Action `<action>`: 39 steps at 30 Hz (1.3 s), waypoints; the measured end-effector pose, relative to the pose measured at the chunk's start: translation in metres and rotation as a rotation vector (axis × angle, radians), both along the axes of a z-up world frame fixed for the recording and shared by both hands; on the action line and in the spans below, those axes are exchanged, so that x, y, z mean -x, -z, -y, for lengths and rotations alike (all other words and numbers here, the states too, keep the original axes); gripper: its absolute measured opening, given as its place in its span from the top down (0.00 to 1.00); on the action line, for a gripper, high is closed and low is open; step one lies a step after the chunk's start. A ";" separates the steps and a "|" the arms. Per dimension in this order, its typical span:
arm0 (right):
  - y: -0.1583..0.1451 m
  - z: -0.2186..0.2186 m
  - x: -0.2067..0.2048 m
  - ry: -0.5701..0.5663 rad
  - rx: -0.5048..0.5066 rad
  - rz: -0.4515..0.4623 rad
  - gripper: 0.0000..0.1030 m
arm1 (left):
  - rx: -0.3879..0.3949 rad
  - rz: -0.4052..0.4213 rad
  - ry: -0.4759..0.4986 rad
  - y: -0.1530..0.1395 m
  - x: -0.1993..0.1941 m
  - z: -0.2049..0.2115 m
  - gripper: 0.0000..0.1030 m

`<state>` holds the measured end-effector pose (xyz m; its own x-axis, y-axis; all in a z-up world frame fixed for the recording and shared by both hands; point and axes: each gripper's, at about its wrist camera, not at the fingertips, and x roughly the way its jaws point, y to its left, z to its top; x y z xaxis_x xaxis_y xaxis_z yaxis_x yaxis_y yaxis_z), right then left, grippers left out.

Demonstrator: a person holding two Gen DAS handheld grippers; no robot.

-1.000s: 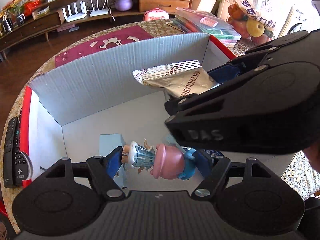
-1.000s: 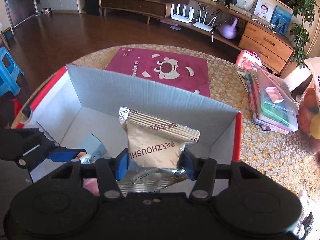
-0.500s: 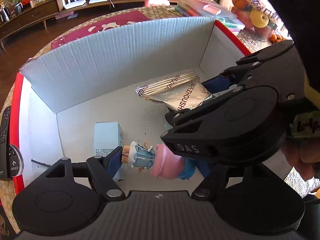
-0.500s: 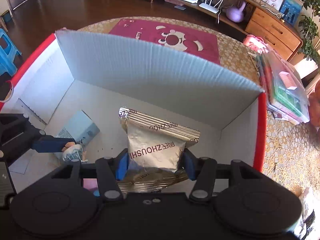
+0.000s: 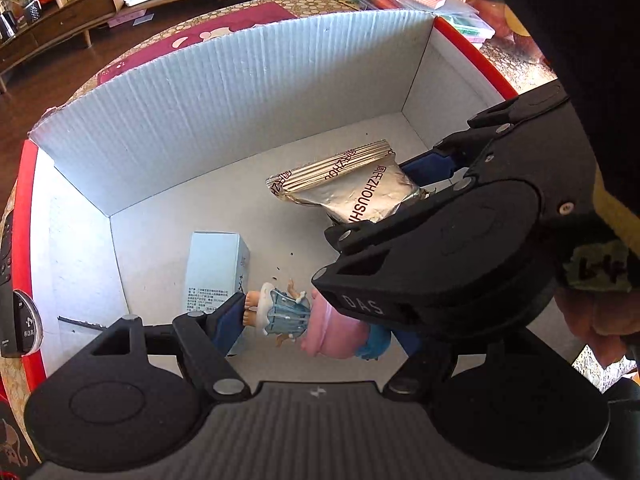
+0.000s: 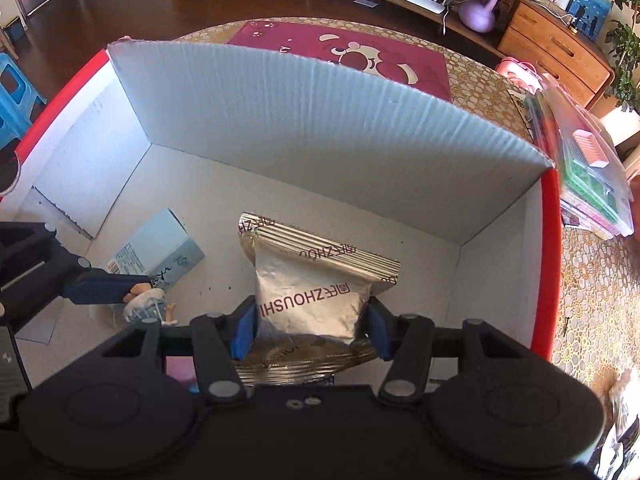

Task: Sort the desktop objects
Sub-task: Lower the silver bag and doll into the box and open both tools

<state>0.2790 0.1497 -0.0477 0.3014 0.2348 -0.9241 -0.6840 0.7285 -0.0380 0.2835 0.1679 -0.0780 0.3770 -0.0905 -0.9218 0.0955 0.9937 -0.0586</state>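
Left gripper (image 5: 316, 320): clamped on doll (image 5: 304, 320).
Right gripper (image 6: 311, 330): clamped on foil packet (image 6: 316, 292), crossing above left.

Both views are bright and mostly sharp, lit by daylight that falls hard on the foil packet (image 6: 312, 300), whose crinkled skin throws small white glints just ahead of the right gripper (image 6: 311, 330). The box (image 5: 224, 92) shows pale, evenly lit walls, cooler and shaded on the far one (its corrugation stays crisp). Fisheye bending curves its edges strongly toward the frame borders. The gripper bodies nearest each lens are dark and low in detail, and the corners fall to black.
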 end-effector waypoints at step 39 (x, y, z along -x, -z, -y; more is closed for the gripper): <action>-0.084 0.048 0.028 0.073 -0.156 0.095 0.27 | 0.022 0.123 -0.087 -0.051 0.033 0.000 0.26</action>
<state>0.2513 0.1014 0.0363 0.4069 0.3476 -0.8447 -0.6278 0.7782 0.0178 0.2507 0.1683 -0.0272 0.4940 -0.0726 -0.8664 0.0172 0.9971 -0.0737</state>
